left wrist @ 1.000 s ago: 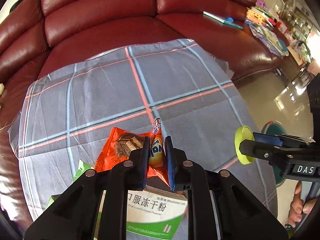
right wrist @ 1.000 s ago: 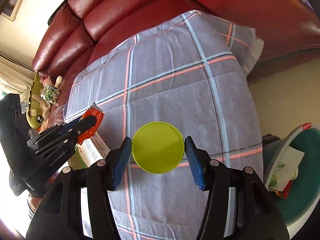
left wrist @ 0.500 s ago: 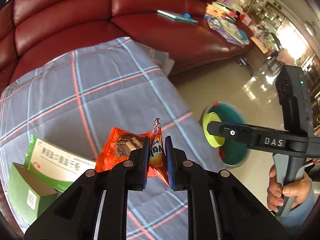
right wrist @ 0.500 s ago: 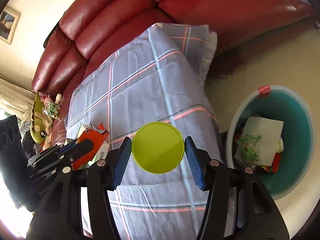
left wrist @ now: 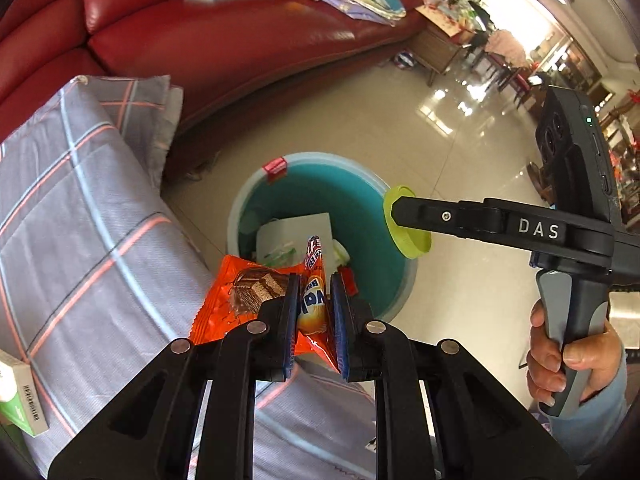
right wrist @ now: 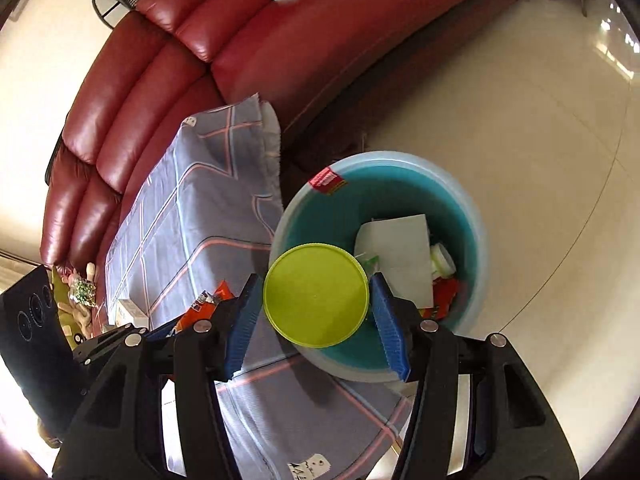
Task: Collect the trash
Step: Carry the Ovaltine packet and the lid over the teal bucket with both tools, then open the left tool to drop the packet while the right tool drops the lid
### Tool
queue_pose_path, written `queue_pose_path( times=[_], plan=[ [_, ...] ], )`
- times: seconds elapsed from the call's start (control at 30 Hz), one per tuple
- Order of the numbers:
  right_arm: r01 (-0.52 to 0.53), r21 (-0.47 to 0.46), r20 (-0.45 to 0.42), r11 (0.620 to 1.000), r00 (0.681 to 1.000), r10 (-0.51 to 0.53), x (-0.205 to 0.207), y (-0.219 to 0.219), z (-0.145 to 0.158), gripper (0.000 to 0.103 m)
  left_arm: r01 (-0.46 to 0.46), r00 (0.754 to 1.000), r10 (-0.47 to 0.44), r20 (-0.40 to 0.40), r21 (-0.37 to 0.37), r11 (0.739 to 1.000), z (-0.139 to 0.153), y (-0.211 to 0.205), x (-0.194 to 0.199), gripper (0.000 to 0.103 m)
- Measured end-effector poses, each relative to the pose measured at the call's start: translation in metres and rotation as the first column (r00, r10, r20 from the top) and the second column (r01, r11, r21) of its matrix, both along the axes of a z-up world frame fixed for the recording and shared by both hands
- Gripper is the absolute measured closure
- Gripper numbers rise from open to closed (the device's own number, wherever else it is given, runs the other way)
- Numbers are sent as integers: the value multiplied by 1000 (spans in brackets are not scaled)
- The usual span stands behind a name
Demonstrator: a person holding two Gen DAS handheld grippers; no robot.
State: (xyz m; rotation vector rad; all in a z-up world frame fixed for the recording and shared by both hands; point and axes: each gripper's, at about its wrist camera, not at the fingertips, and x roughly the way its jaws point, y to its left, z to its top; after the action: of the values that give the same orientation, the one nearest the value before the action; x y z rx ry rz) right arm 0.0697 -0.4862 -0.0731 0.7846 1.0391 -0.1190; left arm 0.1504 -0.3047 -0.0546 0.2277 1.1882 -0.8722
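Now both hands hold trash at the trash bin (left wrist: 316,160), and that looks like the reason for where they are: to drop it in.

The left gripper (left wrist: 314,312) is squeezed tight on an orange snack wrapper (left wrist: 224,304). The wrapper sticks up between the blue pads, and part of it flaps out toward 9 o'clock. In the left view the bin sits at about 12 o'clock from the wrapper, just past the edge of the checked cloth (left wrist: 80,220). The wrapper is not fully over the bin, I think, so letting go here may drop it on the cloth.

The right gripper (right wrist: 316,304) pinches a round yellow-green lid (right wrist: 316,294) by its two sides, flat face toward the camera. Held by the edges like that, it should fall straight down when the pads spread. In the right view the lid covers the bin's rim at about 8 o'clock, with the bin's open mouth toward 2 o'clock.

Counting: two grippers, one wrapper, one lid, one bin. One hand (left wrist: 572,360) shows, on the right gripper's handle. Inside the bin I see one white paper (right wrist: 396,256), one small white pot (right wrist: 442,260) and some red wrappers I cannot count. One green and white box (left wrist: 20,400) lies on the cloth at 8 o'clock. One red sofa (left wrist: 200,32) stands behind.
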Motion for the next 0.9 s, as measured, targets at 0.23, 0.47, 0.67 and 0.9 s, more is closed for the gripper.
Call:
queue_pose_path(
  times=[0.23,0.47,0.67,0.9],
  plan=[
    [15,6,-21,1000,1000,-15,-6,-20,-9,50,11,999,-9,-50,41,999,-31,-41,1,63],
    [12,29,-35,999,999,-11,-2,-19,-20,50,-57,998,58,-11,93,994,-36,-28,8,15],
    [-8,26,-44,1000,999,9,4,-10,-22,50,-96,995,96,9,94,991,-29,-5,5,6],
    [-28,15,-61,999,998,29,10,2,-22,50,-150,989,150,3,80,985,-24,24,2,5]
  ],
)
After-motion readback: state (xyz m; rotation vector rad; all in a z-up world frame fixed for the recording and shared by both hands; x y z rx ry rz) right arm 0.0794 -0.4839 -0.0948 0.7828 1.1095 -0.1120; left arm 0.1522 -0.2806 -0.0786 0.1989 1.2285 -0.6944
